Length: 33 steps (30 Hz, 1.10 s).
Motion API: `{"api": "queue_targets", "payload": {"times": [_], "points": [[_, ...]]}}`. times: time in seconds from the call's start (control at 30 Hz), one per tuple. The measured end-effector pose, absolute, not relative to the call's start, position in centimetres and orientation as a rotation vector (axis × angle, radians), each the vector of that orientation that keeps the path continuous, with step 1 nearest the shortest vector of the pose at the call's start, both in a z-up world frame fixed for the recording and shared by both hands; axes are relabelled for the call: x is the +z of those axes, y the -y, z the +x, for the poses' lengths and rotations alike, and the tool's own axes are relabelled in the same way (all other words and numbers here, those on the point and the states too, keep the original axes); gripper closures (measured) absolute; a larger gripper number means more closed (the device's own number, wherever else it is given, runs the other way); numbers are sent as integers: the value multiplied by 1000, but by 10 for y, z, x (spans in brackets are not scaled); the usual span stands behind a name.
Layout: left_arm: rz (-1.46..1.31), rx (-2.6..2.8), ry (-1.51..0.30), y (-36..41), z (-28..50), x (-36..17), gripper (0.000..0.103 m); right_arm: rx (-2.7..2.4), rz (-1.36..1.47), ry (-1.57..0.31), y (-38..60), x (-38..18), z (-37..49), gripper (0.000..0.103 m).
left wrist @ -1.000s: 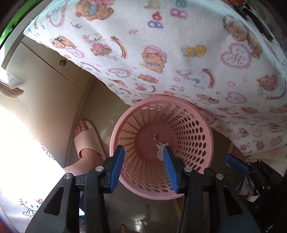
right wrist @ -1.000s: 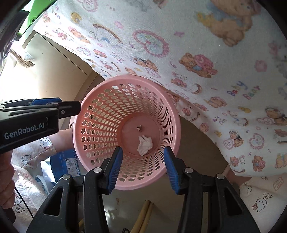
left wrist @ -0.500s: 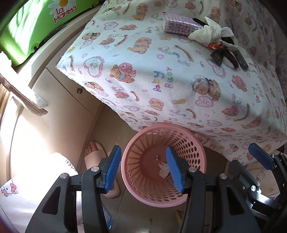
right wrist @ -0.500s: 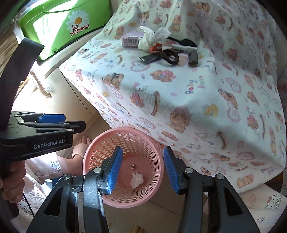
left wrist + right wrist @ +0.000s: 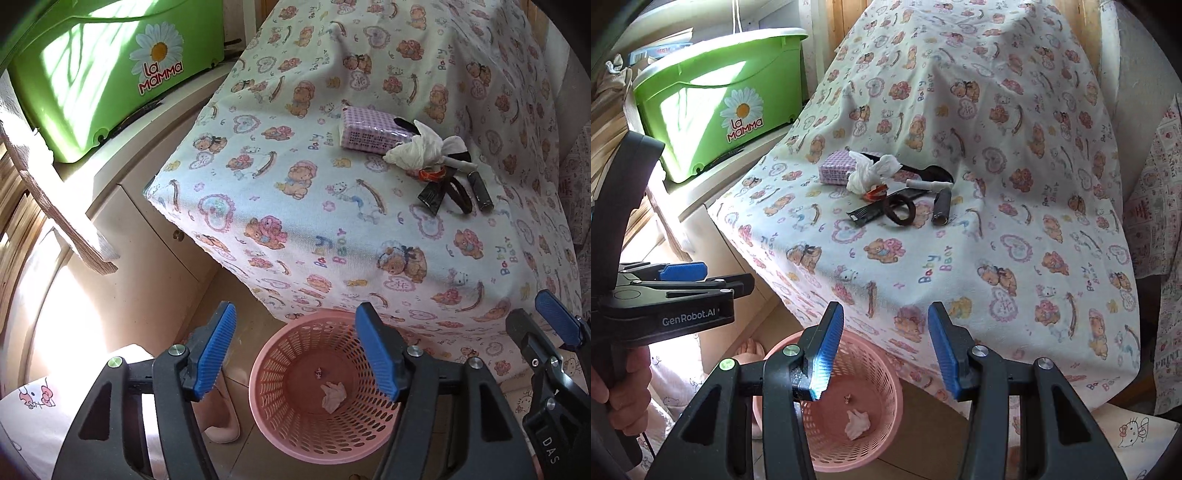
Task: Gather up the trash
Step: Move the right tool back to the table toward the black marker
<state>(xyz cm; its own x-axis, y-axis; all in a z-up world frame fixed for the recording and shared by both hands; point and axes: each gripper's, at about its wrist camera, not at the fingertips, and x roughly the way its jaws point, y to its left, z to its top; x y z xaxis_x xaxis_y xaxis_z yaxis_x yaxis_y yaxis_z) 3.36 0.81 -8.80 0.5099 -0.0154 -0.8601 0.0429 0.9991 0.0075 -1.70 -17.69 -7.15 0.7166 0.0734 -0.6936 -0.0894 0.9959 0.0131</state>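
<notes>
Crumpled white tissue (image 5: 419,149), trash: on the cloth-covered surface (image 5: 295,206), touching a lilac checked packet (image 5: 369,131), just beside a black comb (image 5: 430,195), dark hair tie (image 5: 900,211) and small dark tube (image 5: 480,190). Second tissue wad (image 5: 332,396): at the bottom of pink perforated basket (image 5: 273,417), on the floor below the surface edge. Left tongs (image 5: 295,354): spread, just been widening, nothing between. Right tongs (image 5: 886,354): parted, empty. Green tub (image 5: 713,107): on cabinet, far left.
</notes>
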Motion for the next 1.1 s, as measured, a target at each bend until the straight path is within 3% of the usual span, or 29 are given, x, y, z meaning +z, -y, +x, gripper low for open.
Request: {"api": "queue_targets", "payload": {"times": [0.27,0.37,0.53,0.77,1.1], "points": [[27,-30,-1033,-1,42,-89,33,159,79,-778,203,-51,4,53],[32,-31,-1000,4,46,-82,32,232,80,-784,207,-35,20,64],[42,-9,-952,5,50,-77,30,205,68,-755,220,-17,57,68],[62,-6,-971,9,55,-85,30,162,112,-799,233,-48,97,80],[71,-11,-988,14,60,-93,29,132,204,-873,231,-76,128,86]]}}
